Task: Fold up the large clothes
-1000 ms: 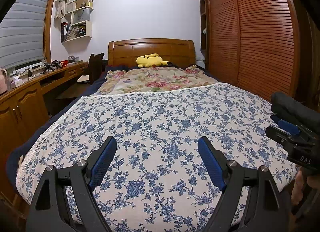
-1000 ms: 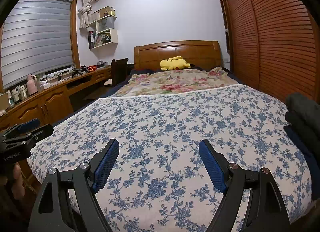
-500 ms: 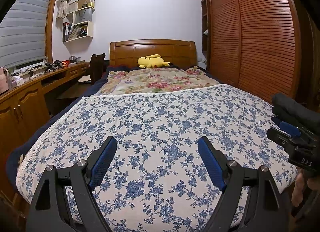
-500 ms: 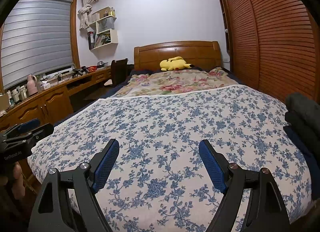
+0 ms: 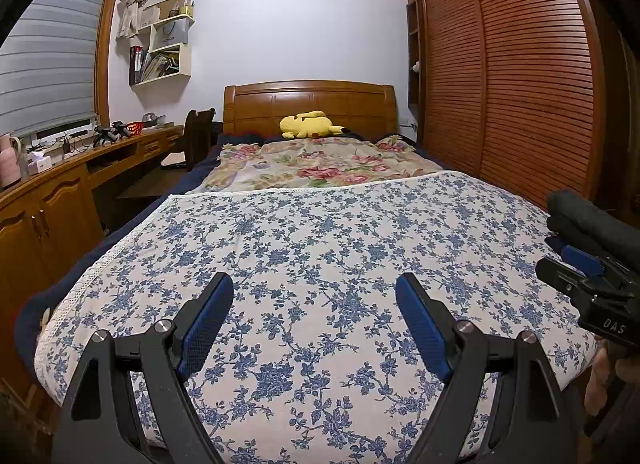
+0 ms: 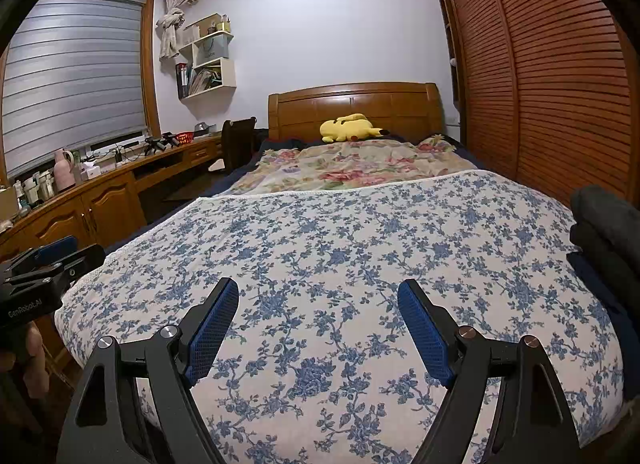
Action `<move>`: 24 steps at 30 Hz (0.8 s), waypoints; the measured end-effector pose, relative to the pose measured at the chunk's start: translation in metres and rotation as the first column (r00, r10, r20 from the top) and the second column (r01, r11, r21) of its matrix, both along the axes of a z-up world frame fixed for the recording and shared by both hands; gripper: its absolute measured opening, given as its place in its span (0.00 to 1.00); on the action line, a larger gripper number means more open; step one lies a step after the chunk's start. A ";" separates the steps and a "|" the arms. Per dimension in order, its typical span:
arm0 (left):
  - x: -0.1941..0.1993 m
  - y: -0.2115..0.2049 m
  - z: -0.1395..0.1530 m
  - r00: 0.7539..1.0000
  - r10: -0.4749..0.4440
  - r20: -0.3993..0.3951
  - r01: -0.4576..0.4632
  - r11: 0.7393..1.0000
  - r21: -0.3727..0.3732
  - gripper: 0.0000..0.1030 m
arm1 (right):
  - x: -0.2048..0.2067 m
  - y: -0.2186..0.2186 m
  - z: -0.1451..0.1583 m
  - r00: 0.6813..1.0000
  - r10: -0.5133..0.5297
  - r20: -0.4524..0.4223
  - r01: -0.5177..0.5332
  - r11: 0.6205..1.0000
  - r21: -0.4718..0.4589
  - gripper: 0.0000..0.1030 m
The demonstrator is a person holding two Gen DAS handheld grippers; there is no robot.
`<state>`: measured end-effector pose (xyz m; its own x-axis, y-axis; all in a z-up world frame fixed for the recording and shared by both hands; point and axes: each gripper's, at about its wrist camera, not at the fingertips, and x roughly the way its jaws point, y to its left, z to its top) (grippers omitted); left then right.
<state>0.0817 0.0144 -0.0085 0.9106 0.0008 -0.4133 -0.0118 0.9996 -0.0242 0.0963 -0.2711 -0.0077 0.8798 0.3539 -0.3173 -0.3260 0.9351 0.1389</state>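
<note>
A dark grey folded garment (image 5: 588, 220) lies at the bed's right edge, on the blue-flowered white bedspread (image 5: 320, 232); the same dark garment (image 6: 604, 224) fills the right rim of the right wrist view. My left gripper (image 5: 314, 284) hovers open over the bedspread's near end, nothing between its blue pads. My right gripper (image 6: 318, 288) is likewise open and empty above the bedspread (image 6: 340, 240). The right gripper's body (image 5: 592, 296) shows at the right of the left wrist view, just in front of the garment. The left gripper's body (image 6: 44, 276) shows at the left of the right wrist view.
A pink-flowered quilt (image 5: 316, 164) and a yellow plush toy (image 5: 308, 125) lie near the wooden headboard (image 5: 310, 104). A wooden desk with clutter (image 5: 64, 168) runs along the left wall. Slatted wardrobe doors (image 5: 512, 76) stand close along the right side.
</note>
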 end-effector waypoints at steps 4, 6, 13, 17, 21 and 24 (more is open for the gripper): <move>-0.001 0.001 0.001 1.000 -0.001 0.001 0.001 1.000 -0.001 0.81 | 0.001 -0.001 0.000 1.000 0.004 -0.001 -0.004 1.000 -0.001 0.81; -0.001 0.001 0.001 1.000 -0.001 0.003 0.001 1.000 0.000 0.81 | 0.001 -0.001 0.000 1.000 0.003 0.000 -0.003 1.000 0.000 0.81; -0.001 0.000 0.001 1.000 -0.002 0.005 0.002 1.000 0.002 0.81 | 0.001 -0.001 0.000 1.000 0.005 0.002 -0.005 1.000 0.002 0.81; -0.001 0.000 0.001 1.000 -0.001 0.006 0.001 1.000 0.001 0.81 | 0.002 -0.001 0.000 1.000 0.006 0.000 -0.006 1.000 0.004 0.81; -0.002 0.000 0.002 1.000 -0.001 0.006 0.001 1.000 0.002 0.81 | 0.003 -0.001 0.000 1.000 0.006 -0.002 -0.006 1.000 0.006 0.81; -0.002 0.000 0.002 1.000 0.000 0.007 0.000 1.000 0.002 0.81 | 0.002 -0.002 -0.001 1.000 0.006 -0.001 -0.006 1.000 0.007 0.81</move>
<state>0.0799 0.0145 -0.0065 0.9135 0.0018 -0.4068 -0.0117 0.9997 -0.0219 0.0987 -0.2732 -0.0086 0.8772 0.3613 -0.3161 -0.3315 0.9321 0.1458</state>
